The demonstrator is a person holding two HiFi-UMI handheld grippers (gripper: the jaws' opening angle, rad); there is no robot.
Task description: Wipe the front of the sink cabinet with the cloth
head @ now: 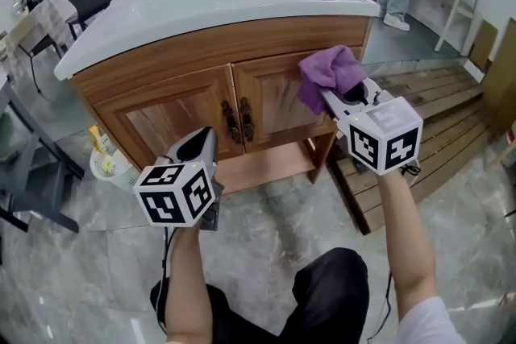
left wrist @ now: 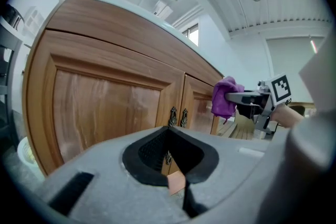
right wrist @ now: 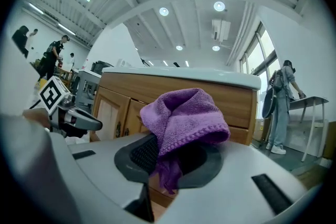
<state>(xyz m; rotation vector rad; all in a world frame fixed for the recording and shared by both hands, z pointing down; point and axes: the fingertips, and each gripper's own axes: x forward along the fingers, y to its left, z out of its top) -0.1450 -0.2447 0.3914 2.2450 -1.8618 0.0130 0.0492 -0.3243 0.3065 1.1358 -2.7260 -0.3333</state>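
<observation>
While the right gripper [head: 337, 95] has its fingers clamped on a bunched purple cloth [head: 329, 75], the wad sits up at the top right corner of the sink cabinet [head: 201, 68], over the upper part of the right-hand door [head: 278, 105]. Nearly all of the wooden front lies to the left of the cloth and below it, so I'd expect the wipe to run that way, across towards the pair of handles [head: 239, 121] and the left-hand door [head: 173, 121]. That hand is plainly the nearer one. The left gripper [head: 203, 142] hangs low in front of the doors, fingers closed with nothing between them. From its side the cloth looks right at the door face, but I can't say whether it presses on the wood or stands just off it. The cloth hides the cabinet's top right corner, and the left gripper's marker cube covers part of the open space under the doors.
</observation>
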